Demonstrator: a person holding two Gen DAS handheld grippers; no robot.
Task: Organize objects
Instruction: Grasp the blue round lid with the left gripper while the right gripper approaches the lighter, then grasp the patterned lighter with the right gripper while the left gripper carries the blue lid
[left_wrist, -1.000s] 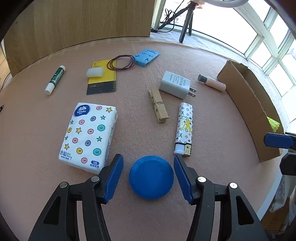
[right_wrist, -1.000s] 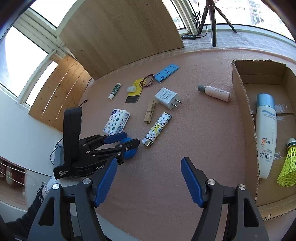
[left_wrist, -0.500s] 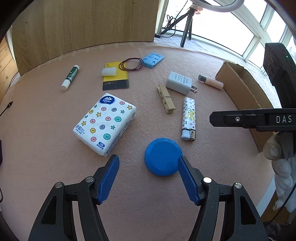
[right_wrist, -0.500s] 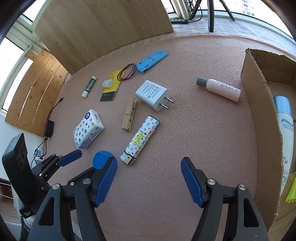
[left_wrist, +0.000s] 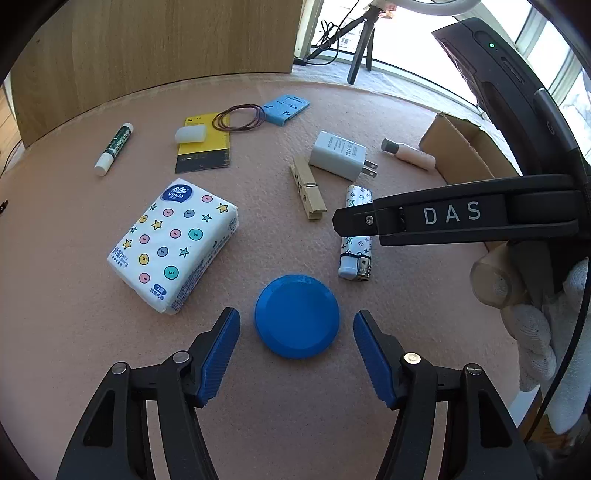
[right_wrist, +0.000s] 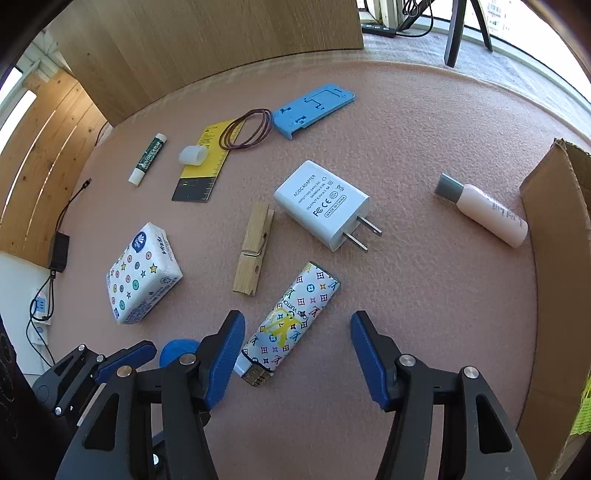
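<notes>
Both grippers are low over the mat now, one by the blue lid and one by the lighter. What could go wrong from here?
1. The left gripper straddles the flat blue lid; the pads may slip off its low rim.
2. The right gripper, whose jaws have just been closing, has the lighter lying slantwise at its left finger, so it could be nudged rather than gripped.
3. The two grippers are close together and could collide.

A sunlit room set up for recording, likely in a home or small studio. A pink felt-covered surface (right_wrist: 424, 314) holds scattered household items. Wood panelling (right_wrist: 207, 40) stands at 11 o'clock; large windows (left_wrist: 535, 33) and a camera tripod (left_wrist: 360, 44) with cables sit at 1 o'clock. A cardboard box (right_wrist: 557, 258) stands at 3 o'clock.
</notes>
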